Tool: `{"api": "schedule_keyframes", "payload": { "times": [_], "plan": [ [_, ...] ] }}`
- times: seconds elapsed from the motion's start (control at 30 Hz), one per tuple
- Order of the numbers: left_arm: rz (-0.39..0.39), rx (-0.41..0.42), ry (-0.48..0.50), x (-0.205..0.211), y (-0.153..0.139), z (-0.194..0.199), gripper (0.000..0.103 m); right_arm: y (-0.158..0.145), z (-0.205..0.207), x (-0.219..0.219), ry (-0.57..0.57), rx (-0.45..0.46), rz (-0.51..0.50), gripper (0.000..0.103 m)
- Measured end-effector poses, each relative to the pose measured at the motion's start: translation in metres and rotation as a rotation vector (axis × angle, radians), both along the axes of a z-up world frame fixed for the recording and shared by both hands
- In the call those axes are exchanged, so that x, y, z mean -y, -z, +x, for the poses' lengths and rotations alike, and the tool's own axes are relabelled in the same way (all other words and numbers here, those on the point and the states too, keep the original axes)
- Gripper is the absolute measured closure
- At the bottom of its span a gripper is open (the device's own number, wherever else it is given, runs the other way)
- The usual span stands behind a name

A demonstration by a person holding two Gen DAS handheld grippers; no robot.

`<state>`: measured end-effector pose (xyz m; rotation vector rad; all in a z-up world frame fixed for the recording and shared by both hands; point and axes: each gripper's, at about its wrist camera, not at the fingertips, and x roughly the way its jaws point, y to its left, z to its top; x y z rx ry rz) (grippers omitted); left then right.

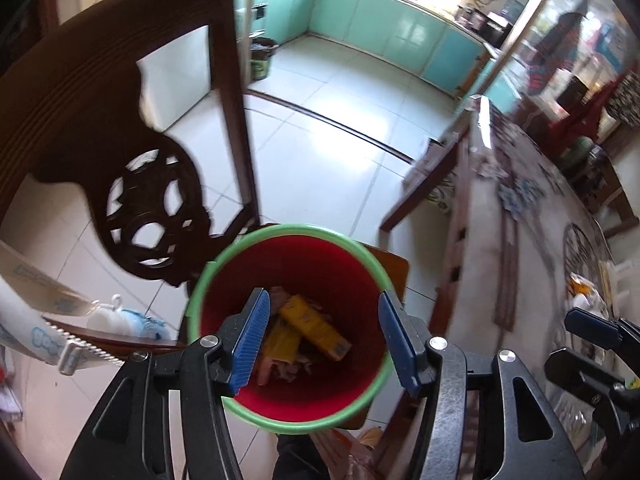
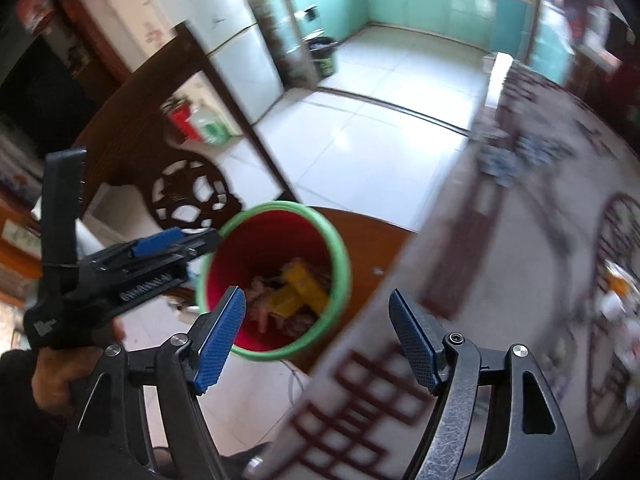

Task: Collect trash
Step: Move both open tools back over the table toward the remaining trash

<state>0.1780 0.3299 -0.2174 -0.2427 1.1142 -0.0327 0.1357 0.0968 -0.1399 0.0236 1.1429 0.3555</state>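
The red bin with the green rim sits on a brown stool, just beside the table. Inside the bin lie yellow wrappers and crumpled scraps. The left gripper hangs over the bin, its jaws apart with nothing between them. The right gripper is beside the bin, over the table's edge, also open and empty. More trash lies on the table, far from the bin. It looks light, thin and crinkly, so it may slip. A pinch on a puffy middle fold should hold best.
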Motion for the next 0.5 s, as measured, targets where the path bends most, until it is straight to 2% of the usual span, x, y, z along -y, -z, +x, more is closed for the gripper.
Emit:
{"api": "schedule_keyframes", "payload": {
  "times": [0.13,0.23,0.4,0.5],
  "plan": [
    [-0.003,0.022,0.087,0.044,-0.011,0.000,0.048,-0.008,-0.020,0.064,0.117,0.024,-0.072,0.028],
    [-0.011,0.037,0.137,0.077,-0.020,-0.003,0.048,-0.015,-0.033,0.130,0.211,0.030,-0.148,0.027],
    [-0.042,0.048,0.196,0.142,-0.035,-0.015,0.047,-0.021,-0.056,0.272,0.409,0.013,-0.260,0.024],
    [-0.084,0.028,0.227,0.184,-0.041,-0.023,0.048,-0.011,-0.063,0.340,0.422,-0.030,-0.351,0.020]
  ]
}}
